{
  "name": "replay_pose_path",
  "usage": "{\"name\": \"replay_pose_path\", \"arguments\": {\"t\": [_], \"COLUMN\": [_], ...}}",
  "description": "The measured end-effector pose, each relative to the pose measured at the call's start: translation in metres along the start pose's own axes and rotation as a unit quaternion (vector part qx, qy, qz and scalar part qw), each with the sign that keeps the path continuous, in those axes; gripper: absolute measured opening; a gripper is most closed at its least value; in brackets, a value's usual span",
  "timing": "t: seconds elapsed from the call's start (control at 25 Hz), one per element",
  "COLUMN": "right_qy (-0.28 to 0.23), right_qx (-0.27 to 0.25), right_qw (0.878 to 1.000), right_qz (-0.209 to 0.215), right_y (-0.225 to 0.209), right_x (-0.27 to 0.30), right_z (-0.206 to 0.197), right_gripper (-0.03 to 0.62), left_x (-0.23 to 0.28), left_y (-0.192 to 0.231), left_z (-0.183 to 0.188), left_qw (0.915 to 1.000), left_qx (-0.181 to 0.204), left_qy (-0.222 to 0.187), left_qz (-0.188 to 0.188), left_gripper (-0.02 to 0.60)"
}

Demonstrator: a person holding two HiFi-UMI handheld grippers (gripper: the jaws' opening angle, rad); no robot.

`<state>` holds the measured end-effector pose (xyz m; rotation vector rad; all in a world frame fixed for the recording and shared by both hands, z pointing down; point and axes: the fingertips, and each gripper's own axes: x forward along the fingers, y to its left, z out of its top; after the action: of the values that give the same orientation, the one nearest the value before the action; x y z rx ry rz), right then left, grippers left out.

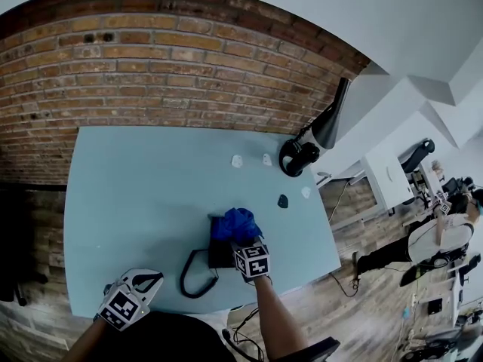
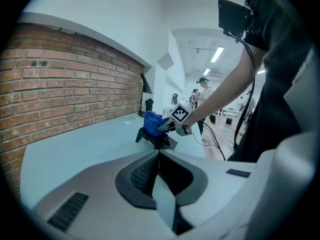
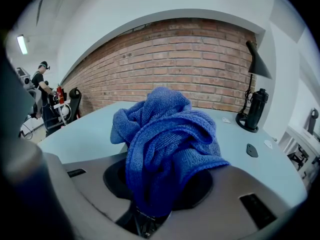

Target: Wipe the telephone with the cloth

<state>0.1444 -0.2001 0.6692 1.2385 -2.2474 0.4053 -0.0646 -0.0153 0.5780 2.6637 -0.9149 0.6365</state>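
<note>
A black telephone [image 1: 217,253] with a coiled cord [image 1: 193,274] lies near the front edge of the pale blue table [image 1: 136,194]. My right gripper [image 1: 241,237] is shut on a bunched blue cloth [image 1: 235,223] and holds it down on the telephone's far end. In the right gripper view the cloth [image 3: 165,139] fills the space between the jaws and hides the fingertips. The left gripper view shows the telephone [image 2: 156,140], the cloth [image 2: 151,121] and the right gripper [image 2: 167,127] ahead. My left gripper [image 1: 146,280] hovers at the front left, apart from the telephone, jaws together and holding nothing.
A black desk lamp [image 1: 313,138] stands at the table's far right corner. Small white scraps [image 1: 237,161] and a dark flat piece [image 1: 283,200] lie near it. A brick wall [image 1: 173,66] runs behind the table. A person [image 1: 434,236] stands far off to the right.
</note>
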Motion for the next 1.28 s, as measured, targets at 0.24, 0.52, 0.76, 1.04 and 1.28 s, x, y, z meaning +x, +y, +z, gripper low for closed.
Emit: {"name": "replay_pose_path", "arguments": {"t": [0.24, 0.52, 0.76, 1.04, 1.28], "right_qy": [0.002, 0.005, 0.007, 0.008, 0.013], "right_qx": [0.01, 0.019, 0.018, 0.022, 0.024], "right_qw": [1.0, 1.0, 1.0, 1.0, 1.0], "right_qz": [-0.003, -0.007, -0.011, -0.01, -0.004], "right_y": [0.002, 0.006, 0.007, 0.009, 0.014], "right_x": [-0.005, -0.007, -0.011, -0.015, -0.018], "right_z": [-0.01, -0.018, -0.024, -0.031, -0.04], "right_gripper": [0.135, 0.135, 0.135, 0.135, 0.135], "left_x": [0.0, -0.002, 0.0, 0.0, 0.0], "left_y": [-0.001, -0.002, -0.004, -0.005, -0.007], "left_z": [0.001, -0.001, -0.003, -0.003, -0.006], "left_qw": [1.0, 1.0, 1.0, 1.0, 1.0], "left_qx": [0.002, 0.003, 0.004, 0.005, 0.004], "left_qy": [-0.001, -0.001, -0.001, 0.0, 0.002], "left_qz": [-0.001, -0.002, -0.003, -0.004, -0.009], "left_gripper": [-0.005, -0.005, -0.005, -0.005, -0.005]}}
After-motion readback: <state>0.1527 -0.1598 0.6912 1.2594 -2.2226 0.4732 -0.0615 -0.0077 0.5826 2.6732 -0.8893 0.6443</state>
